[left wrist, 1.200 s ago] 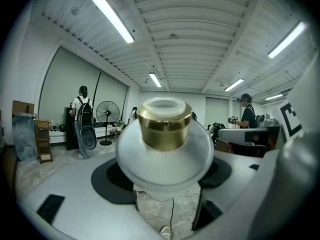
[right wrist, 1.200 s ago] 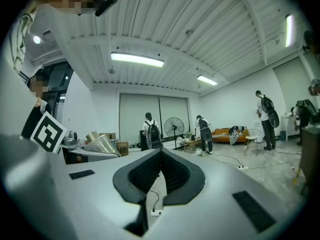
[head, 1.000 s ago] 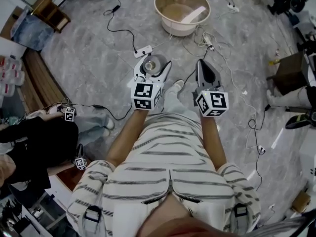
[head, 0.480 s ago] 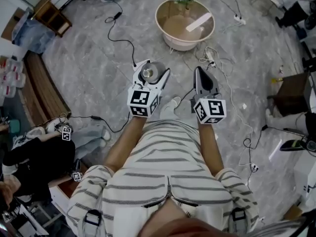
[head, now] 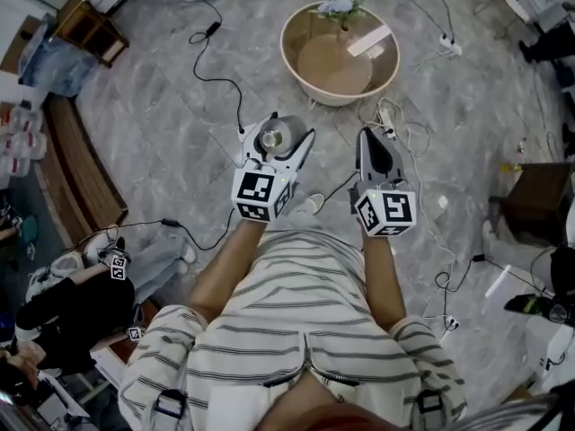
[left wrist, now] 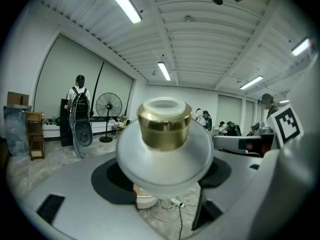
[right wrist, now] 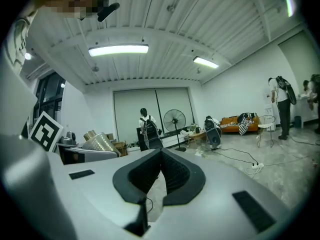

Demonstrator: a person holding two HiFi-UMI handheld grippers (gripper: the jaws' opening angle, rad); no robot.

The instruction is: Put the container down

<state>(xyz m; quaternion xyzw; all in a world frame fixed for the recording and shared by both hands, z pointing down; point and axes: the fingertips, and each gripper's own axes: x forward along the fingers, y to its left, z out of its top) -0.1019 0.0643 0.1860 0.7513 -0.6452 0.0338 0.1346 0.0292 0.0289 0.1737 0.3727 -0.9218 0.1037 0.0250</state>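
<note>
Left gripper (head: 284,131) is clamped on the container (left wrist: 164,134), jaws wide apart with a pad on each side of its round body. The container is a frosted white jar with a gold collar (left wrist: 164,125) and a white cap, upright, held in the air above the floor (head: 171,124). In the head view it sits just left of centre.

Right gripper (head: 367,138) has its jaws together with nothing between them. It is just beside the left one, at its 3 o'clock, and both point toward 12.

Round beige surface (head: 296,68) with a raised rim is at 12 o'clock from the grippers, apart from both. On it are a small vase of flowers (head: 340,9) at the far edge and a white strip (head: 371,40).

Black and white cables (head: 212,70) trail over the grey floor from 10 to 4 o'clock. The holder wears a striped shirt (head: 296,330) at 6 o'clock. Another person in black (head: 67,308) is at 8 o'clock. Dark box-like furniture (head: 536,200) is at 3 o'clock.
</note>
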